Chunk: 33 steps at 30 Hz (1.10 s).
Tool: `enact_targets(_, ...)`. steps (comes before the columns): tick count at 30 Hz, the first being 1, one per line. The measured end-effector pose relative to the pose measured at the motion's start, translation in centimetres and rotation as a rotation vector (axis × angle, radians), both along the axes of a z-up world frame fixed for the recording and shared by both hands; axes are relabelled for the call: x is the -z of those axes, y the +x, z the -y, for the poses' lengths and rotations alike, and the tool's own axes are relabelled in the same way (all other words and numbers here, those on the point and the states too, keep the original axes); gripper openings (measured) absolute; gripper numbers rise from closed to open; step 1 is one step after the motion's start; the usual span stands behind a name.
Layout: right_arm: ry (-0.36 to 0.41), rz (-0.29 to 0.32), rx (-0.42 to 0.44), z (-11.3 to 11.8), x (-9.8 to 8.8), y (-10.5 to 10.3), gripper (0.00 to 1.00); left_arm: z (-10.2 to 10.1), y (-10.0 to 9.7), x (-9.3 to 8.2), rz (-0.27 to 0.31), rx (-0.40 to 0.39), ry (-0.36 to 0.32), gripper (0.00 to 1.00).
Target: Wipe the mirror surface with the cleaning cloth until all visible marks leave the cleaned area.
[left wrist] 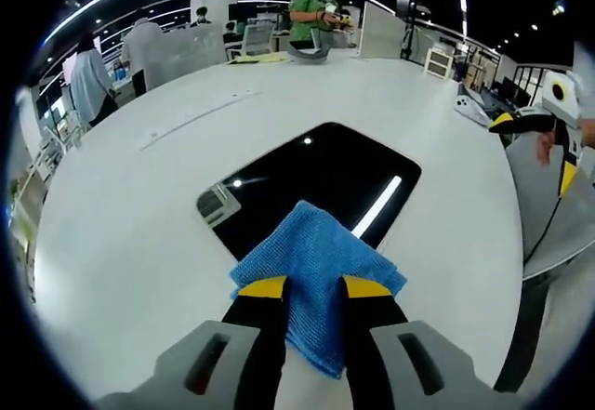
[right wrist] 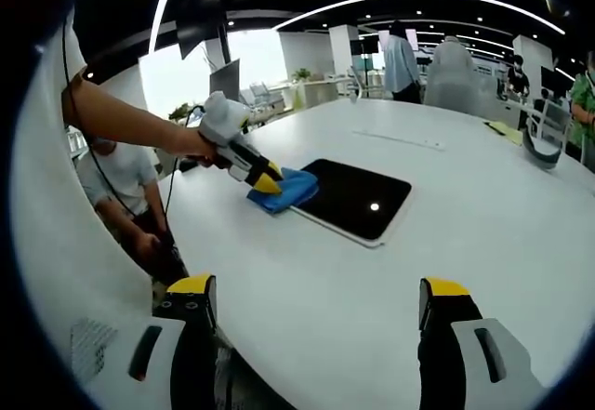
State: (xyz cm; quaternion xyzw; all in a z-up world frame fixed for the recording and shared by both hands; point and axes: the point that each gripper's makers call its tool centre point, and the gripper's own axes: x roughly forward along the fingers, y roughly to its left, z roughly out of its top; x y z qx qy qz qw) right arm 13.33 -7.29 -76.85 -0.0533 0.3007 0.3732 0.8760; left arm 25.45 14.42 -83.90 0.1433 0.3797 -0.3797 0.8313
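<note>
A dark rectangular mirror lies flat on the white table, reflecting ceiling lights. My left gripper is shut on a folded blue cleaning cloth, which rests on the mirror's near edge. In the right gripper view the same cloth sits at the left end of the mirror, with the left gripper on it and a person's hand behind. My right gripper hangs open above the table, well short of the mirror, with nothing between its jaws. It also shows at the right.
People stand at the table's far side and along the left. A seated person is close to the table edge. Papers and small objects lie at the far rim. A shallow groove runs across the tabletop.
</note>
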Motion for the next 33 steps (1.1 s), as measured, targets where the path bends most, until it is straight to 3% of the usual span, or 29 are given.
enact_targets(14, 0.003, 0.001, 0.012, 0.09, -0.11, -0.3, 0.9, -0.08, -0.08, 0.01, -0.03, -0.025, -0.008, 0.06)
enact_targets(33, 0.003, 0.01, 0.013, -0.05, -0.5, -0.18, 0.89, -0.43, -0.21, -0.19, -0.024, -0.045, 0.008, 0.01)
